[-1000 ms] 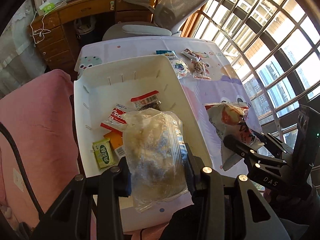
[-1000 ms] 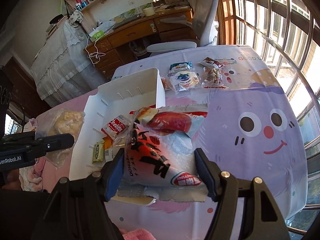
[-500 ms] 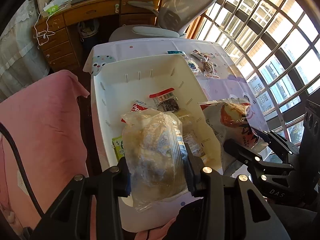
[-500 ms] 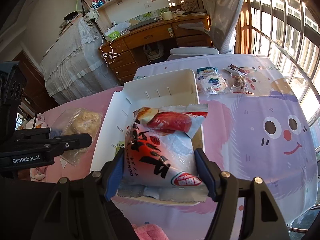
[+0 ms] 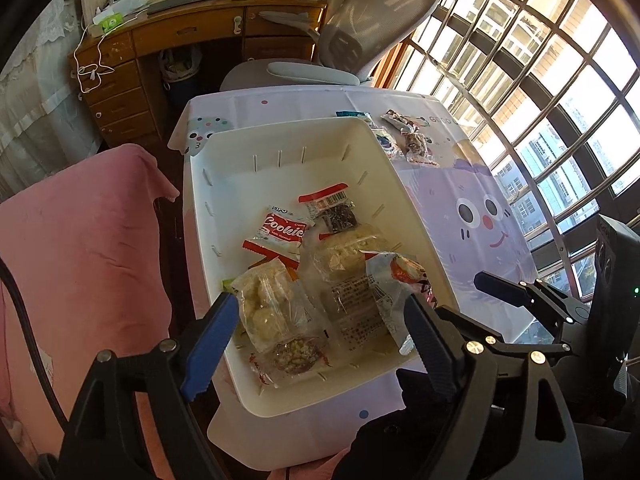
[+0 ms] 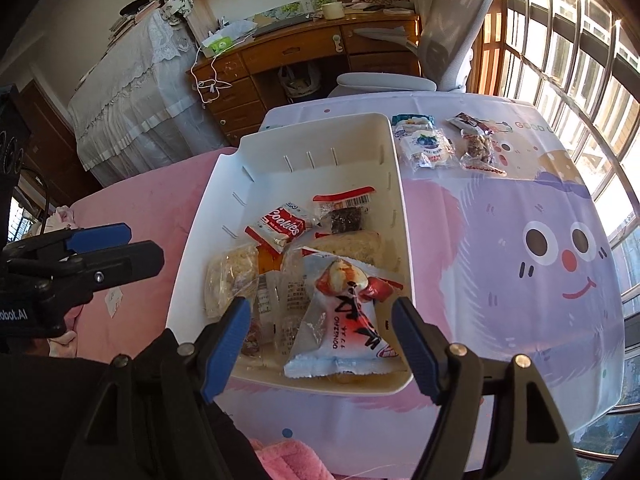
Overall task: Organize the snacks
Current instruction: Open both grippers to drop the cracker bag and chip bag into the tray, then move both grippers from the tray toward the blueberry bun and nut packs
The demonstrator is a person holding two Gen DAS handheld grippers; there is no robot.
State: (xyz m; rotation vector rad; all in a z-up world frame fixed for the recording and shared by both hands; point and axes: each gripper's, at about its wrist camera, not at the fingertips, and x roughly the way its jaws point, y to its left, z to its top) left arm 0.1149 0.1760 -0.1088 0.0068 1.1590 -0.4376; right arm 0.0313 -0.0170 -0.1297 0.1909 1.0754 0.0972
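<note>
A white bin (image 5: 280, 148) (image 6: 320, 136) stands on the table and holds several snack packets. A clear bag of pale puffs (image 5: 272, 308) (image 6: 230, 276) lies at its near left. A white and red snack bag (image 6: 346, 328) (image 5: 400, 280) lies at its near right. A red cookie packet (image 5: 280, 232) (image 6: 286, 226) lies in the middle. My left gripper (image 5: 320, 320) is open and empty above the bin's near end. My right gripper (image 6: 320, 332) is open and empty above the white and red bag.
Three small snack packets (image 6: 448, 144) (image 5: 404, 140) lie on the cartoon tablecloth (image 6: 520, 248) beyond the bin's far right corner. A pink cloth (image 5: 80, 248) lies left of the bin. A grey office chair (image 5: 352, 48) and a wooden desk (image 5: 168, 40) stand behind the table.
Both grippers opened and let go. The clear puff bag and the white and red snack bag now lie in the bin.
</note>
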